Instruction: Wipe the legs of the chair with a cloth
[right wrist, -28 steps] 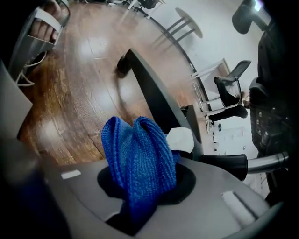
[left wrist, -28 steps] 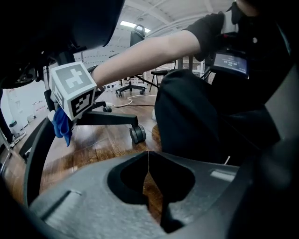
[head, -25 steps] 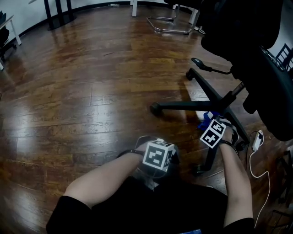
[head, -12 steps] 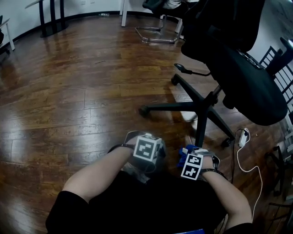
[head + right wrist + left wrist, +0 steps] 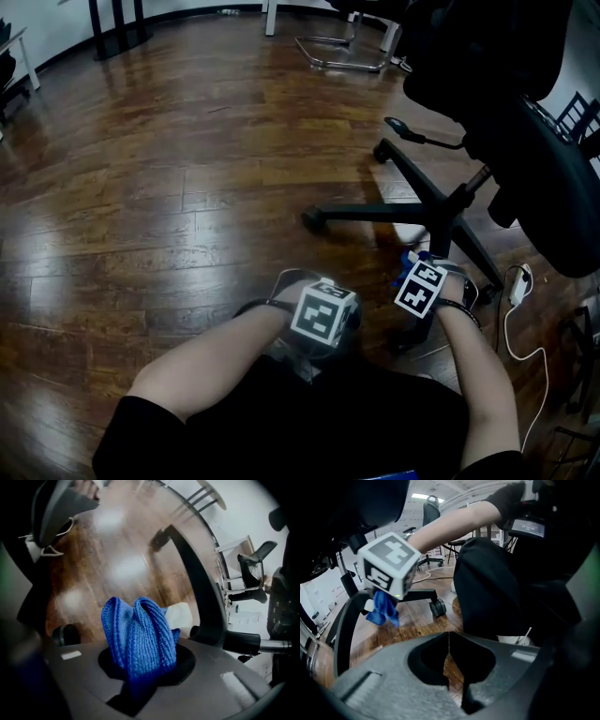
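We had the blue cloth (image 5: 138,634) clamped in the right hand-held gripper (image 5: 140,672) beside a chair leg (image 5: 197,588); left hand-held gripper (image 5: 451,667) — jaws together, empty.

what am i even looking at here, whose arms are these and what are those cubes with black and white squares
The arms are a person's. Each hand holds a grasping tool, and the patterned cubes are part of those tools. One picture comes from a camera on the person's head, looking down at a wooden floor and a black office chair. The other two come from cameras riding on each tool. The left tool is shut and empty. The right tool is shut on a blue cloth, near the chair's legs.
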A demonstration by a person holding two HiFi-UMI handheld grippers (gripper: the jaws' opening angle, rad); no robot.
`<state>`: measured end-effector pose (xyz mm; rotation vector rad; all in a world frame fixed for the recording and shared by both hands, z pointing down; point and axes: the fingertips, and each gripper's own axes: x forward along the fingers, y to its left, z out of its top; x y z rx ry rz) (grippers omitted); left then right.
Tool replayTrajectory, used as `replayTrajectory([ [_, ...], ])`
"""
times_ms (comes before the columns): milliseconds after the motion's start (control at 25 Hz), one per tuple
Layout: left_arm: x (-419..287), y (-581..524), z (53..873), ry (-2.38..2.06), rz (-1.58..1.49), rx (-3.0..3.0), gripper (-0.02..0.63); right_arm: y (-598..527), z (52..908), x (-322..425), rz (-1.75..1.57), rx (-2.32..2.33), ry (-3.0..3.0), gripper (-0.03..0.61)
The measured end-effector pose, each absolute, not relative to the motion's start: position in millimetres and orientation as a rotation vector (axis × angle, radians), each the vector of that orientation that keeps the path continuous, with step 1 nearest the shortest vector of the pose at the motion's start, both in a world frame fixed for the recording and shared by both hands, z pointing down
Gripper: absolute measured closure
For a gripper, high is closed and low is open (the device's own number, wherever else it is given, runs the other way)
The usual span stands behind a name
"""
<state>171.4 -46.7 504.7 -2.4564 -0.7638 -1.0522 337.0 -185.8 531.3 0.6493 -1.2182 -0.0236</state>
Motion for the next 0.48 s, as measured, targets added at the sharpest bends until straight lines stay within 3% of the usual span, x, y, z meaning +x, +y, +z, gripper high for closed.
replayTrajectory([
  [240, 176.1, -45.0, 512.4, -0.796, -1.034, -2.494, 0.612, -263.8, 500.1, 366.9, -0.086, 0.871, -1.221, 0.489],
  [480, 171.5, -45.1, 513.3, -0.8, -1.059, -2.466, 0.612, -229.1, 511.5, 353.6, -0.104, 0.788, -1.233, 0.488],
])
